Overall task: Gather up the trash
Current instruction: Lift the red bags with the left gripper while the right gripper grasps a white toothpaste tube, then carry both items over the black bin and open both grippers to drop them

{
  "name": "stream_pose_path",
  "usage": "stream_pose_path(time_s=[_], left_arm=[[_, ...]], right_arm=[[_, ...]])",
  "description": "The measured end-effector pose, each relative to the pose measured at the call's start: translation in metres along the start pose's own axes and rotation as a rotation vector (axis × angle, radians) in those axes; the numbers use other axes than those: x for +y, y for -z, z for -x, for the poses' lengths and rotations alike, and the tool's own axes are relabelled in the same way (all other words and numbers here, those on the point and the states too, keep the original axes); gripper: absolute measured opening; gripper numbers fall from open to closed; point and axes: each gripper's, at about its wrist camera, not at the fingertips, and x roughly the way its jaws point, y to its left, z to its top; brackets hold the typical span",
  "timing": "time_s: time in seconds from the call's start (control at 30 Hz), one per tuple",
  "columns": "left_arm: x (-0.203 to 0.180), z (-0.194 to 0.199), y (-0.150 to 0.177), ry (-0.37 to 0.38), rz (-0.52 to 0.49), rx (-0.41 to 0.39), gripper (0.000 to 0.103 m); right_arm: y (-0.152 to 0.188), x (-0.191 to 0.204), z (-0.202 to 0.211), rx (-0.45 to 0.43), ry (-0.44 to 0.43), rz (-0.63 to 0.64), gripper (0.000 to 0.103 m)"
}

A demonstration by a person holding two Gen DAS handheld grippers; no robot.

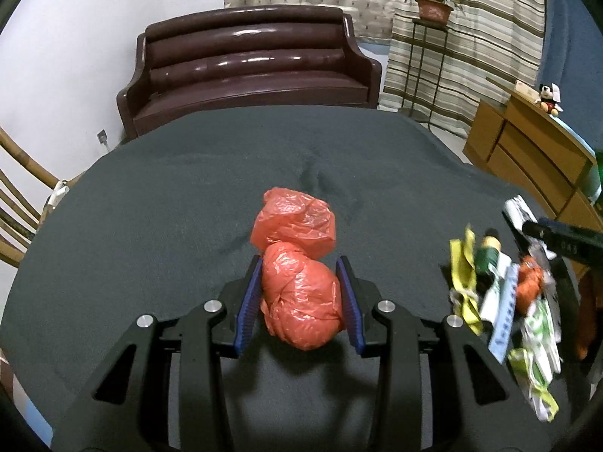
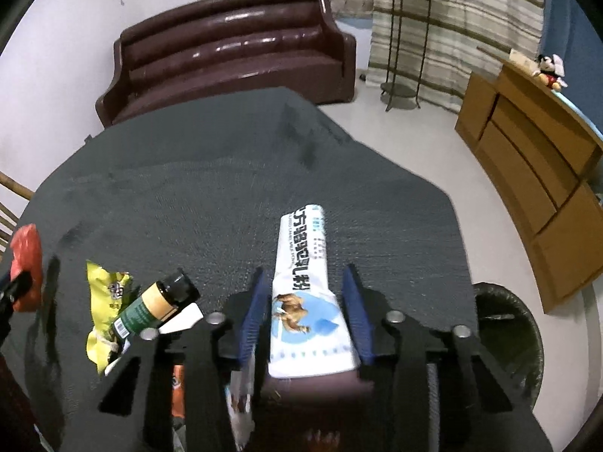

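At lower centre, the left gripper [image 1: 301,301] clamps a crumpled red plastic bag [image 1: 297,263] over the dark tablecloth [image 1: 169,207]. The right gripper [image 2: 303,309] seemingly grips a white milk-powder packet [image 2: 305,290]; trash pile [image 2: 124,301] lower left.

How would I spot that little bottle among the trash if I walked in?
Find the table under the dark grey cloth before the brown sofa. In the litter pile beside the right gripper, a small dark green bottle lies tilted by a yellow wrapper. It alone has a black cap and tan label band.
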Motion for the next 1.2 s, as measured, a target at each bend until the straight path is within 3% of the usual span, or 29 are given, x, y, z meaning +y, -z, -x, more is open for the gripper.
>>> stream_pose_path(time_s=[0.2,0.5,0.87,1.2], left_arm=[[-0.006,-0.007,-0.008,0.017,-0.001,-0.004,0.038],[-0.046,0.017,-0.004,0.084,-0.039,-0.038,0.038],[-0.157,0.050,0.017,0.273,-0.133,-0.076,0.038],[-0.256,0.053,0.040,0.367,-0.250,-0.063,0.038]], right_arm=[[-0.002,0.003,0.005,-0.015,-0.008,0.005,0.034],[0.012,-0.013,0.048,-0.144,-0.013,-0.028,0.034],[0.061,-0.086,0.094,-0.207,0.127,-0.051,0.034],[0.088,-0.132,0.106,-0.230,0.187,-0.096,0.034]])
